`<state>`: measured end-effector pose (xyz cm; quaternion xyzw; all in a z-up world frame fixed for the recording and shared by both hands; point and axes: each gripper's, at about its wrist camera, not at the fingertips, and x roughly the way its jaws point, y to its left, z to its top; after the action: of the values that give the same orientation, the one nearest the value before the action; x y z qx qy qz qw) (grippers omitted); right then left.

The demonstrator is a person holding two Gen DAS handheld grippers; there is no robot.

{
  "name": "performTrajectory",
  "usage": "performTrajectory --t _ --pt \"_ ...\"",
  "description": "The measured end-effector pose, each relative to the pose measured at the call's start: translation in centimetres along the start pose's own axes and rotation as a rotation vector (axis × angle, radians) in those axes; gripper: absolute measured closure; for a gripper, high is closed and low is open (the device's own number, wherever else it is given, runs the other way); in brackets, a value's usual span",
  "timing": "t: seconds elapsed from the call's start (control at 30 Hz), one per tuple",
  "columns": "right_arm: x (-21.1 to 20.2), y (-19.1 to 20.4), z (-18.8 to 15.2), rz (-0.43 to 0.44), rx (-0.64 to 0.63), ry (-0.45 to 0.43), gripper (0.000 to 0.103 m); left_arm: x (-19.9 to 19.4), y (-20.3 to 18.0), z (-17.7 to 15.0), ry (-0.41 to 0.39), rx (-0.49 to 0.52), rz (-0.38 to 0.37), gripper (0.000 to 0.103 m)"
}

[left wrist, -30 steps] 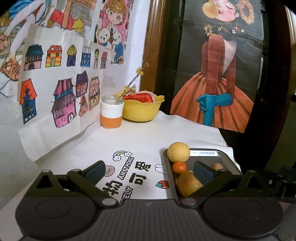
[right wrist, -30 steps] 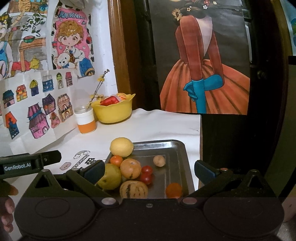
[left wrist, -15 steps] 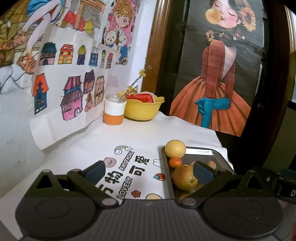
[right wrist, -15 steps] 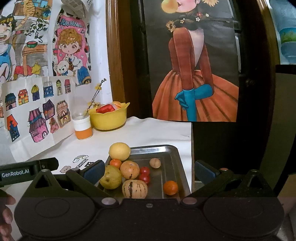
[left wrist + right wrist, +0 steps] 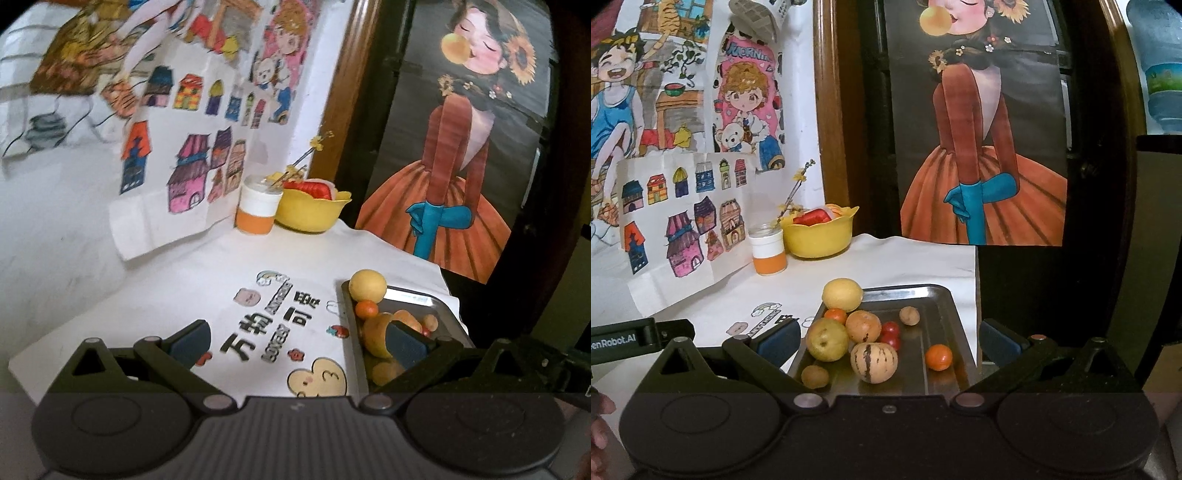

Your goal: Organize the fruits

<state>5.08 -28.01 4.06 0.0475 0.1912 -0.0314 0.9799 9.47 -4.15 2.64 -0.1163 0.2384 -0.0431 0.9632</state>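
Hovering over the tabletop (image 5: 155, 295), left tool (image 5: 297, 341) spread wide, holding nothing; metal tray (image 5: 934, 295) of fruit sits lower right in its frame, pear (image 5: 375, 334) behind the right finger. Right tool (image 5: 888, 341) also wide, empty; tray centre-bottom between its fingers, striped melon (image 5: 873, 362) nearest, lemon (image 5: 842, 294) at the far-left corner.

A white wall (image 5: 803, 122) hung with children's drawings (image 5: 683, 218) meets a dark wooden door frame (image 5: 831, 110) bearing a poster (image 5: 982, 147)
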Motion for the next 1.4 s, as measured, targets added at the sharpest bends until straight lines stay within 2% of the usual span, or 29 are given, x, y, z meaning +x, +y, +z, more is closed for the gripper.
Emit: performTrajectory --t 0.33,0.83,1.4 --pt "-1.8 1.0 -1.0 0.004 -0.007 -0.025 0.001 -2.0 1.2 -1.2 -0.013 -0.009 0.013 0.0" --pt "-5.1 2.5 -5.0 -0.018 -0.002 -0.05 0.001 -5.0 3.1 -4.5 -0.046 -0.023 -0.003 0.0" --pt "-8.7 4.6 -9.1 0.003 -0.059 -0.132 0.001 -9.2 3.9 -8.2 -0.157 0.093 0.066 0.0"
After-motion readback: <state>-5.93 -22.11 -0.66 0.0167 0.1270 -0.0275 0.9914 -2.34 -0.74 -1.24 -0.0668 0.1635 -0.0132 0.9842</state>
